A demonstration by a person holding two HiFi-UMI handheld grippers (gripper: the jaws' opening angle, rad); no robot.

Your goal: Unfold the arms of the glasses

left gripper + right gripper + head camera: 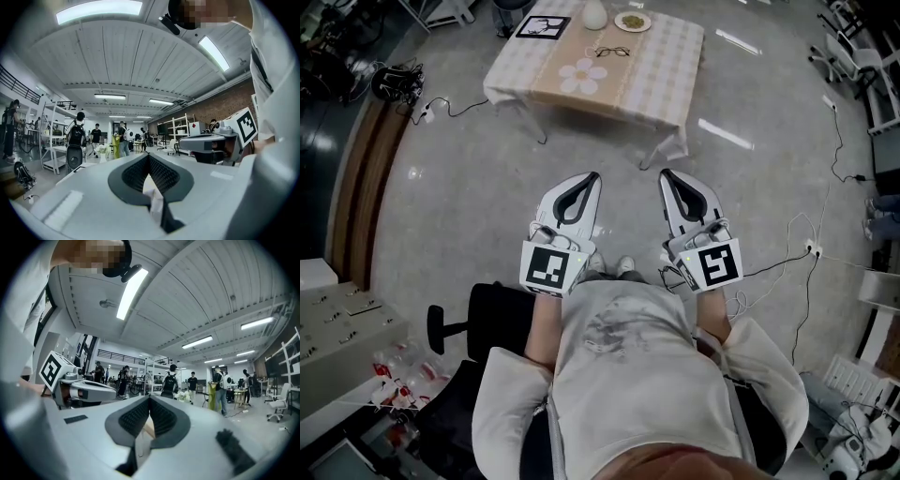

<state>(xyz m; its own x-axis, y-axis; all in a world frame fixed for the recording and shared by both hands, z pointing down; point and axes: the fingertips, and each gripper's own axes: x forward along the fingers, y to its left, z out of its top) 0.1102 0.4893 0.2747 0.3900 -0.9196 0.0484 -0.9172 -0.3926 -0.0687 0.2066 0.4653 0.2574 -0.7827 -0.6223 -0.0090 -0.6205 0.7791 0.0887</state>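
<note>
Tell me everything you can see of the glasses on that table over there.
The glasses are a small pair with a thin dark frame and two rounded lenses that look clear. They lie flat on the checked cloth of the table, toward its far side. They sit just beyond the pale flower shape and nearer than the plate and the white vase. Only the cloth touches them. They are too small in the head view to tell whether their arms are folded.
</note>
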